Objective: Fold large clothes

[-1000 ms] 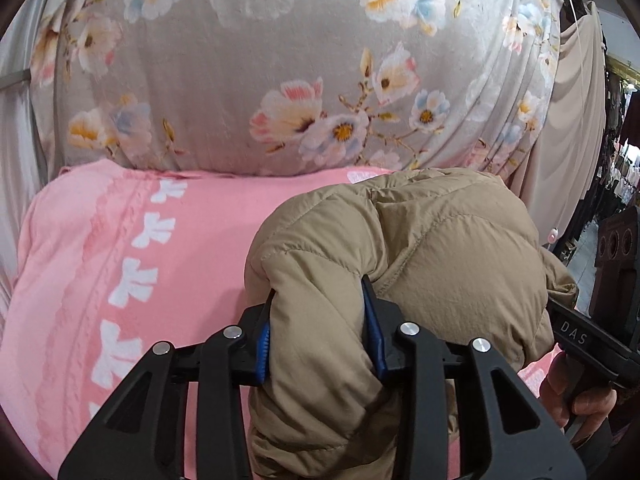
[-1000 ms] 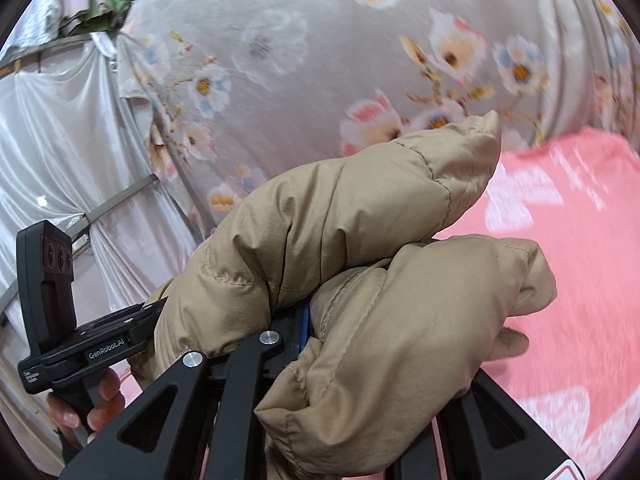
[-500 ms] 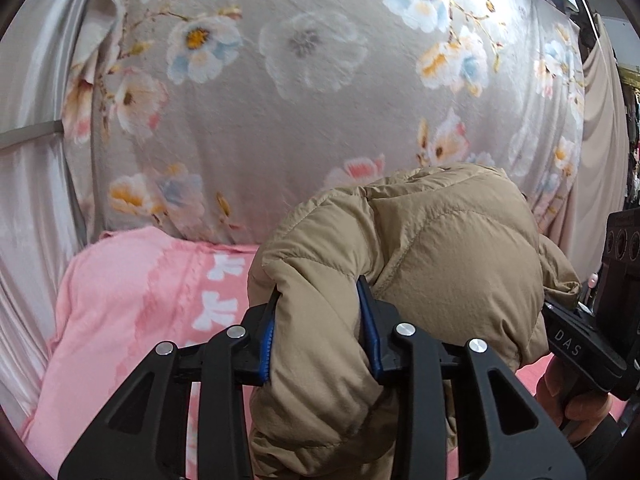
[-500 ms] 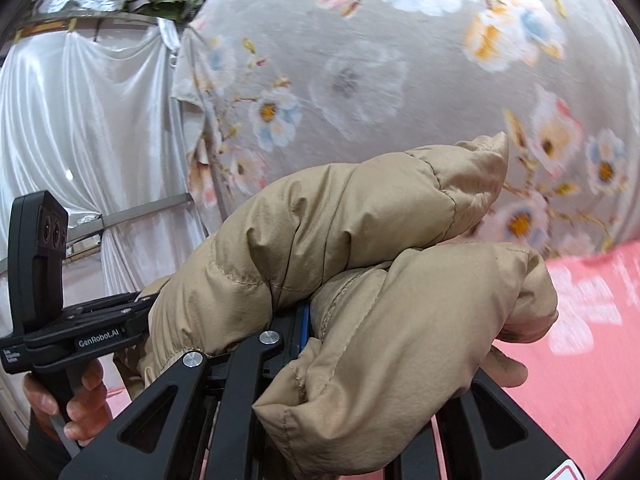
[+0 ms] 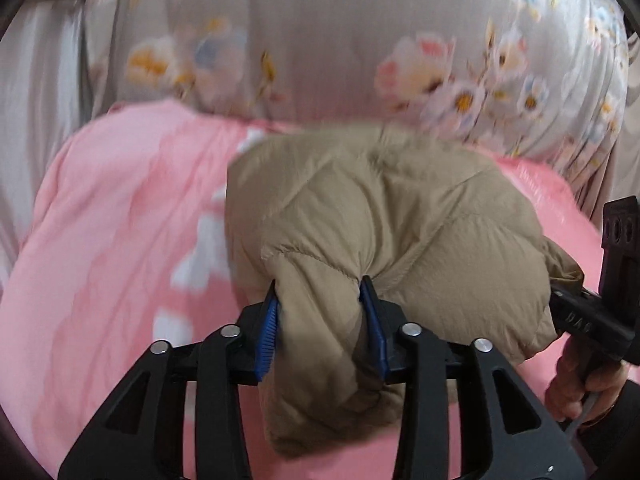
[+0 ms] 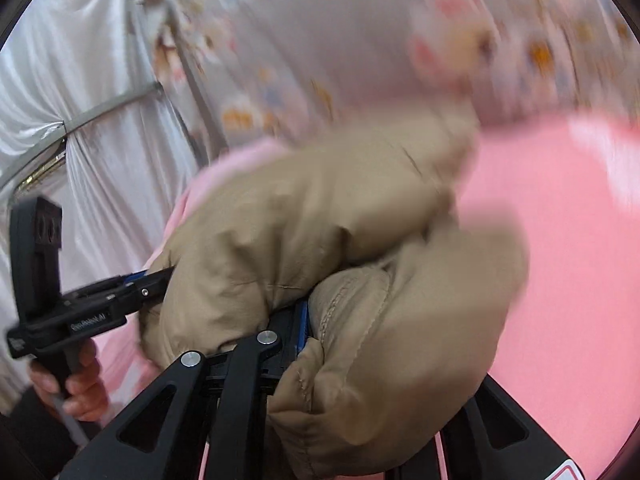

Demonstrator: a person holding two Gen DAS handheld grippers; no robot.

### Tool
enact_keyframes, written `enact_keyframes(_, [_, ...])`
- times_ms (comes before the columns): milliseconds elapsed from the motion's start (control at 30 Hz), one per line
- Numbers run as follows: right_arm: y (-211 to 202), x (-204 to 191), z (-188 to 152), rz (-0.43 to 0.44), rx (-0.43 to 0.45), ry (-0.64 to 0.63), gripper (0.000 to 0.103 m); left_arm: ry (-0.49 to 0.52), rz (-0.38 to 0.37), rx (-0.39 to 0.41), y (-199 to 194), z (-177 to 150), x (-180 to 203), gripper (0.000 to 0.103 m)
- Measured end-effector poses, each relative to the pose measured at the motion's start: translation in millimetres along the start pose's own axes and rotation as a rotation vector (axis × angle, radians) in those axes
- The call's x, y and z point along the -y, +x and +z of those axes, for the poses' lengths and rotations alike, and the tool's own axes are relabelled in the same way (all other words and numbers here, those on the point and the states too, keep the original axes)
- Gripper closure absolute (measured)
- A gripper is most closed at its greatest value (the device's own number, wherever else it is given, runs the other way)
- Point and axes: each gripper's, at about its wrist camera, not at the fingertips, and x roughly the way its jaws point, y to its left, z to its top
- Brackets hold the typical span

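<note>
The left tool (image 5: 320, 320) is being opened around a thick roll of the jacket (image 5: 400, 216), its blue pads (image 5: 269, 328) still touching the fabric on both sides. The right tool (image 6: 304, 320) is also being eased open, with a seamed fold of the jacket bunched over it; only one blue pad shows there, so the hold cannot be judged fully. The jacket is being carried bundled between both tools, low over the pink bed cover (image 5: 112, 216), in front of a flowered curtain (image 5: 320, 40).

The jacket is judged to be bulky but light, soft and springy. Its smooth shell may be slipping under a loose pinch, so a seam or hem edge is being favoured as the place for a hold.
</note>
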Motion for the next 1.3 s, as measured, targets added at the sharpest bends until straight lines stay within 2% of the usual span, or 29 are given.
enact_keyframes(100, [-8.4,23.5,-29.3,0.073,-0.070,0.189,0.078,-0.062,-0.013,-0.040,-9.2,-34.6,-8.9,0.052])
enact_keyframes(133, [-14.0,30.0,-32.4,0.089,-0.081,0.249,0.078,-0.075,-0.017,-0.048,-11.5,-36.9,-9.9,0.052])
enact_keyframes(200, [-21.7,33.0,-34.0,0.089,-0.094,0.289,0.074,-0.115,-0.020,-0.074,-19.3,-36.1,-11.5,0.052])
enact_keyframes(233, [-25.9,32.1,-33.5,0.075,-0.105,0.294,0.073,-0.142,-0.018,-0.088,-24.7,-33.5,-12.1,0.052])
enact_keyframes(300, [-37.2,27.1,-32.6,0.017,-0.129,0.293,0.063,-0.174,-0.006,-0.115,-30.6,-29.4,-14.0,0.051])
enact_keyframes(400, [-61.1,15.0,-28.8,-0.103,-0.145,0.249,0.050,-0.207,0.018,-0.158,-39.0,-22.5,-13.7,0.050])
enact_keyframes(500, [-88.6,4.4,-25.7,-0.205,-0.141,0.217,0.048,-0.194,0.066,-0.182,-44.7,-15.9,-3.8,0.050])
enact_keyframes(567, [-106.5,-3.5,-23.0,-0.220,-0.116,0.204,0.048,-0.174,0.102,-0.185,-47.1,-13.5,5.0,0.050])
enact_keyframes(667, [-121.8,-26.8,-16.0,-0.242,-0.090,0.121,0.048,-0.165,0.111,-0.185,-47.0,-9.2,18.1,0.046])
enact_keyframes(833, [-94.0,-72.1,3.7,-0.301,-0.100,-0.046,0.048,-0.182,0.113,-0.191,-36.2,0.2,31.9,0.045])
enact_keyframes(900, [-78.6,-70.1,8.9,-0.327,-0.122,-0.054,0.048,-0.184,0.137,-0.198,-30.5,3.6,33.4,0.044])
enact_keyframes(967, [-53.8,-57.2,15.9,-0.337,-0.160,0.007,0.048,-0.189,0.160,-0.207,-24.0,5.9,33.3,0.044])
enact_keyframes(1033, [-36.3,-42.5,18.1,-0.320,-0.193,0.073,0.055,-0.186,0.181,-0.217,-17.4,7.4,32.8,0.044])
enact_keyframes(1067, [-28.3,-36.0,19.8,-0.304,-0.202,0.102,0.063,-0.184,0.192,-0.222,-15.3,7.7,32.4,0.044])
enact_keyframes(1167, [-18.7,-28.1,28.6,-0.320,-0.194,0.112,0.078,-0.177,0.205,-0.228,-8.2,11.0,31.7,0.044])
enact_keyframes(1300, [-17.7,-22.1,45.6,-0.335,-0.171,0.115,0.085,-0.168,0.213,-0.222,1.3,19.9,34.4,0.044])
